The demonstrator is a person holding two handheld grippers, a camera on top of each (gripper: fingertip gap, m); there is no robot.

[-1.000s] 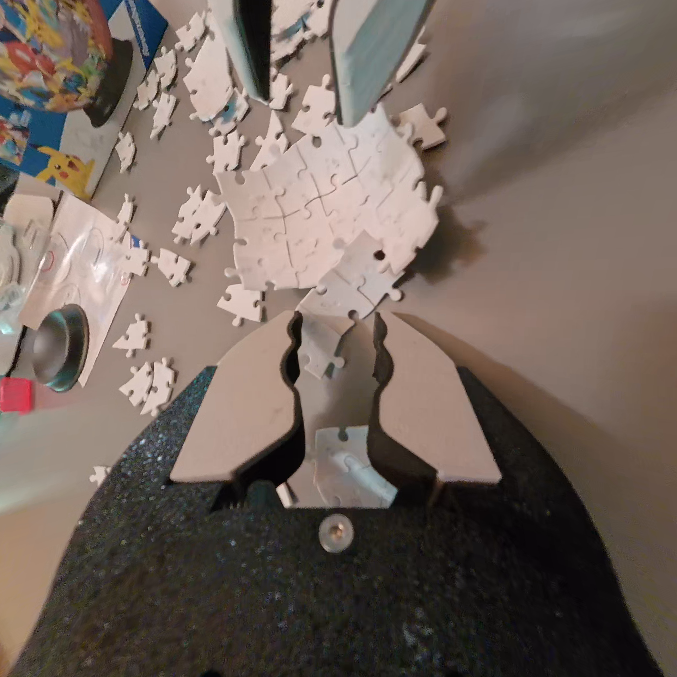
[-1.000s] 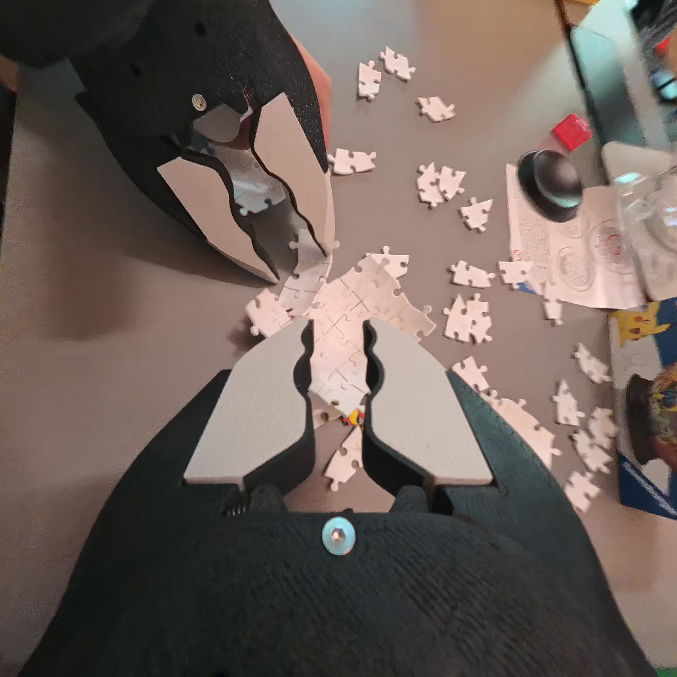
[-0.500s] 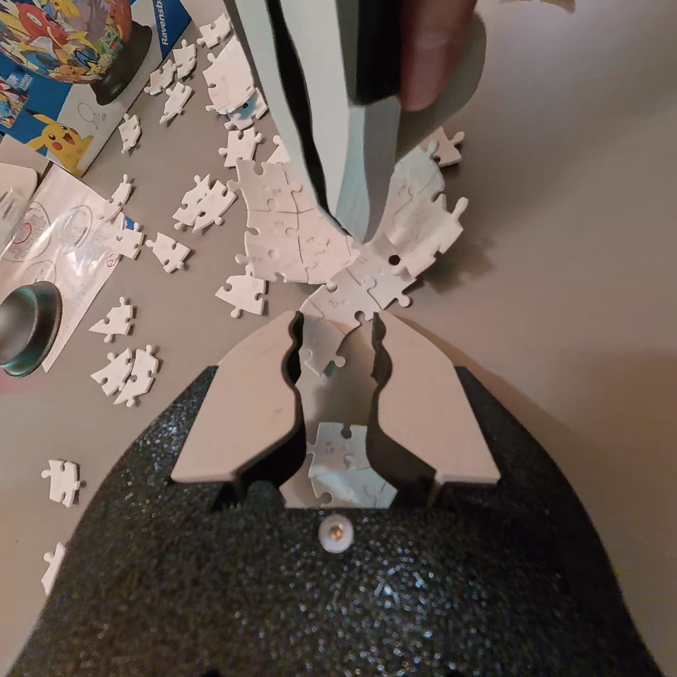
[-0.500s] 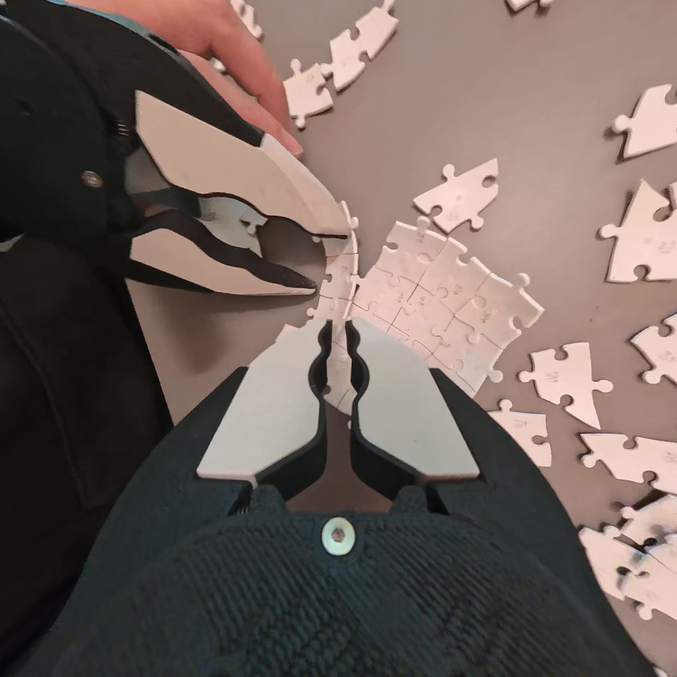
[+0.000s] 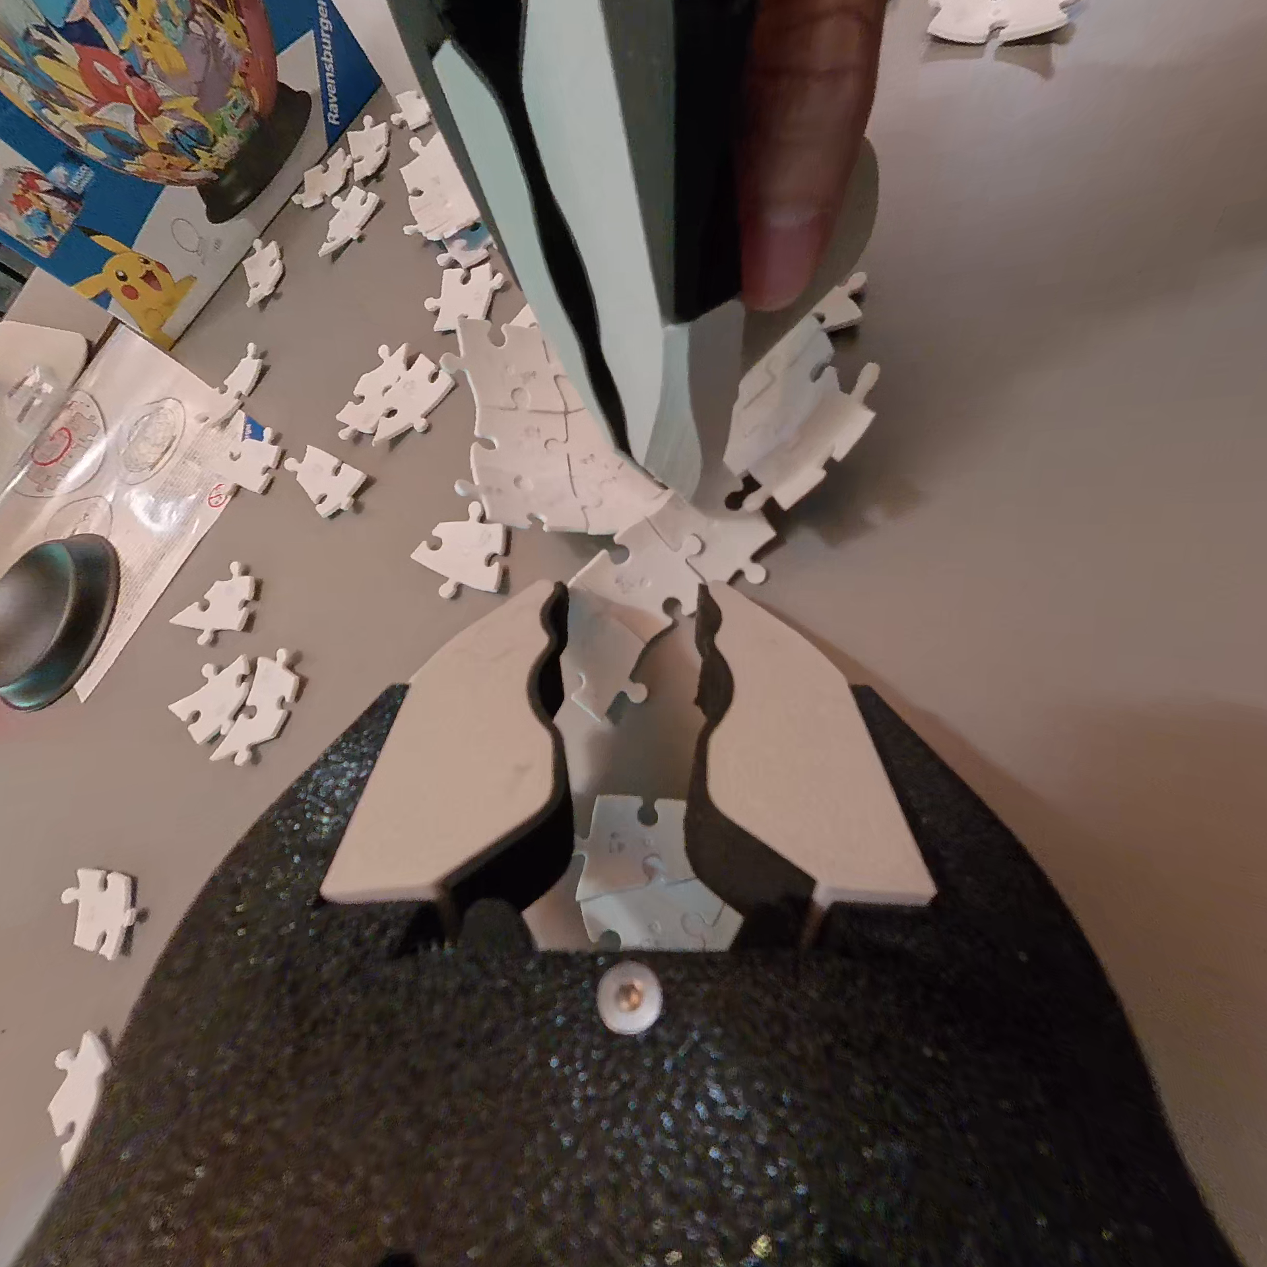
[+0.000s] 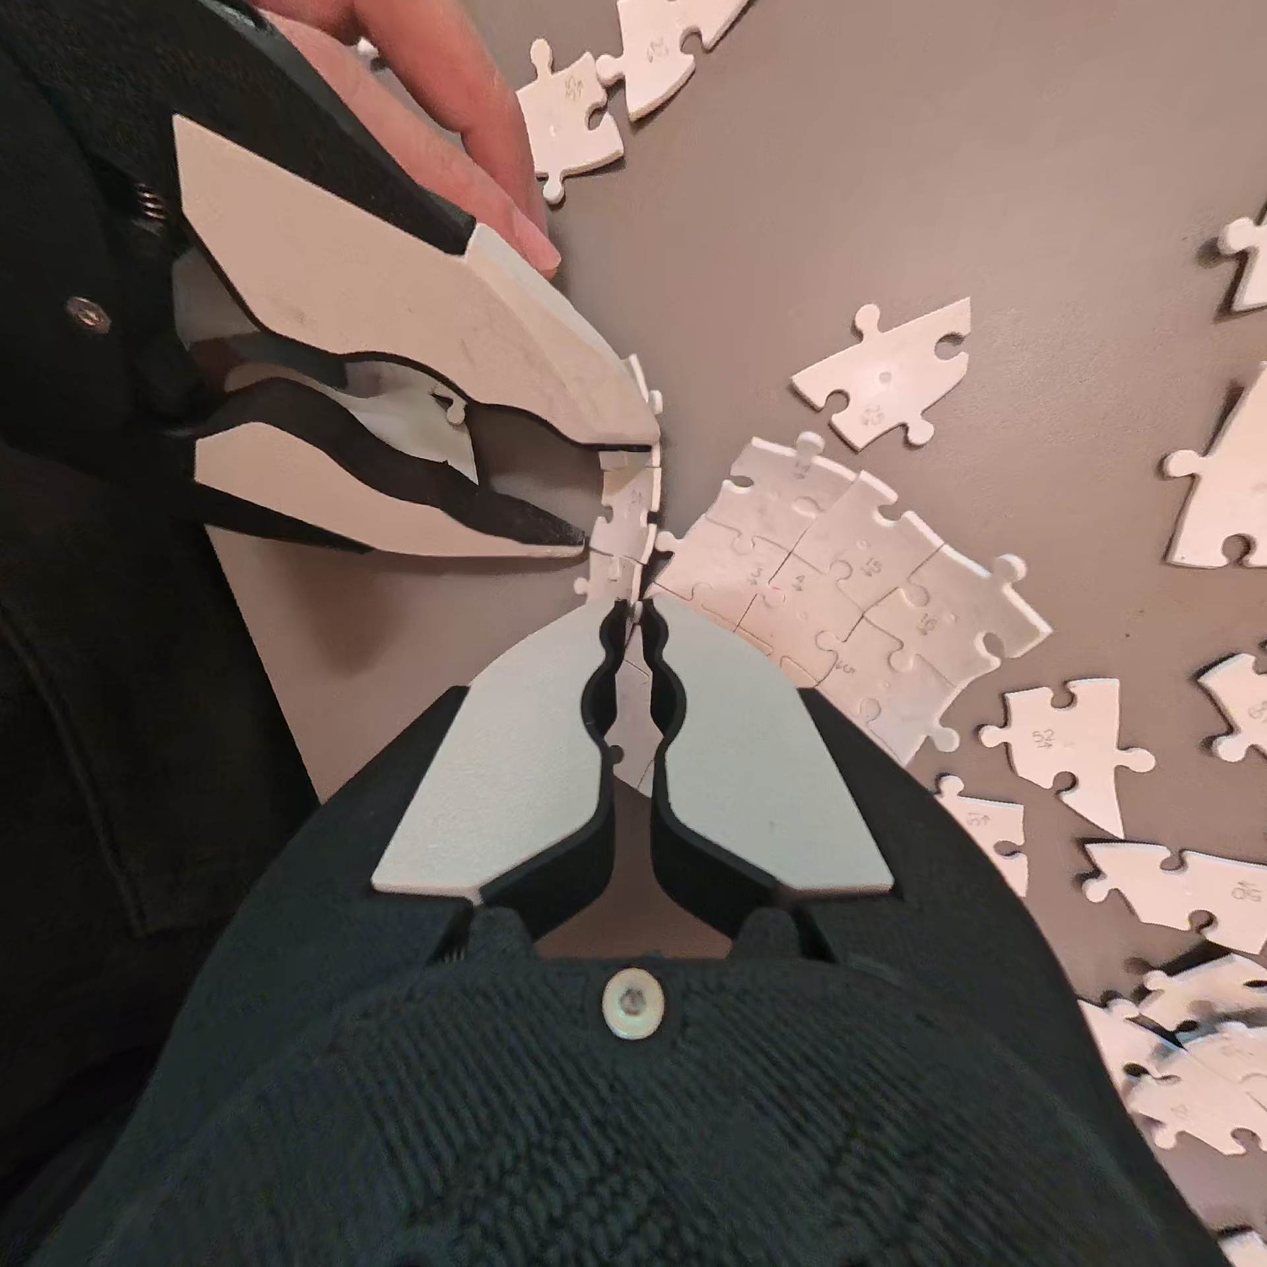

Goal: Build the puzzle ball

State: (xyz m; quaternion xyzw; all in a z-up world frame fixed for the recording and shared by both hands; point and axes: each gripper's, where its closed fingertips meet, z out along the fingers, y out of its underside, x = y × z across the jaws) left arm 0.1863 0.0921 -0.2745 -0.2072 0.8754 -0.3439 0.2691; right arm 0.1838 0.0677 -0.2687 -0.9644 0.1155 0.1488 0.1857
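Right gripper (image 6: 634,607) clenched on the edge of the joined puzzle patch (image 6: 850,589), a curved sheet of white pieces face-down; both pads press on the thin edge that runs back between the fingers. Most of the patch spreads to the right of those jaws, lifted and bowed above the grey table (image 6: 891,206). Left gripper (image 5: 634,596) has its jaws parted, fingertips at a short strip of joined white pieces (image 5: 658,562) that hangs off the near-left end of the patch; the strip spans the gap between the tips, and whether the pads press it cannot be told. In the right wrist view the left gripper comes in from the left with a hand (image 6: 439,123) behind it, its tips against the same strip (image 6: 627,514). Loose white pieces (image 5: 322,476) lie scattered to the left, and more to the right (image 6: 884,373). Far left: a colourful puzzle box (image 5: 164,137), a printed leaflet (image 5: 137,445), a dark round stand (image 5: 55,617).
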